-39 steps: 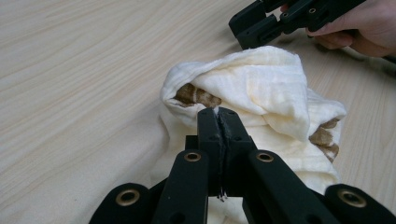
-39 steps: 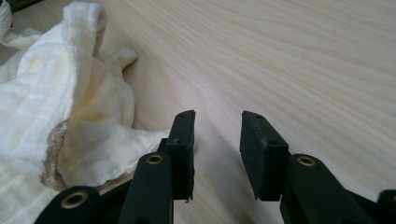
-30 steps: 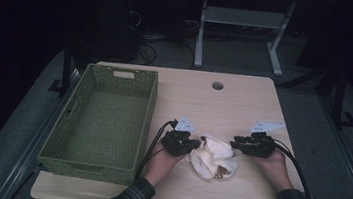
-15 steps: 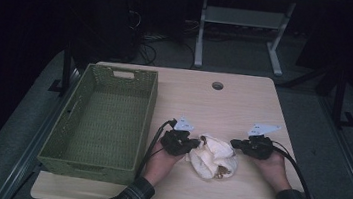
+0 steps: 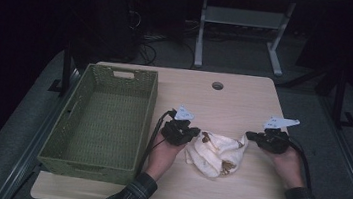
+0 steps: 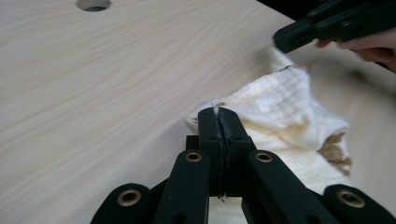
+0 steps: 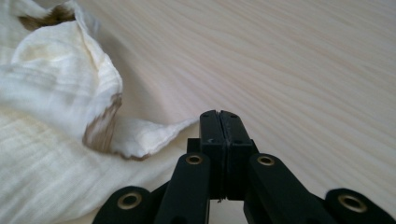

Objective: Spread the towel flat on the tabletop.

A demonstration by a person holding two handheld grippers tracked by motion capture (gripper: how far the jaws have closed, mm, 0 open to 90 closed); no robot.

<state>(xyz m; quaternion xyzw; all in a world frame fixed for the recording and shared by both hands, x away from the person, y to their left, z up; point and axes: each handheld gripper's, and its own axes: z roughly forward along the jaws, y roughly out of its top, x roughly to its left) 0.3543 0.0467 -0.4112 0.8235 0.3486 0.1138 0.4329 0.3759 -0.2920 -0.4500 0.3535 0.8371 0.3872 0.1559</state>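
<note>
Right tool (image 5: 250,136) just lifted, both tools clamped on one cloth (image 5: 216,152), one basket (image 5: 104,121).

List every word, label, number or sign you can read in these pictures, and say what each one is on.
No readable text in any view.
Cloth: brown marks, a printed pattern, no letters.
Grey plates on the left tongs and right tongs: small dark dots, too small to read as writing.
Green basket, wooden table: no label or sign.
</note>
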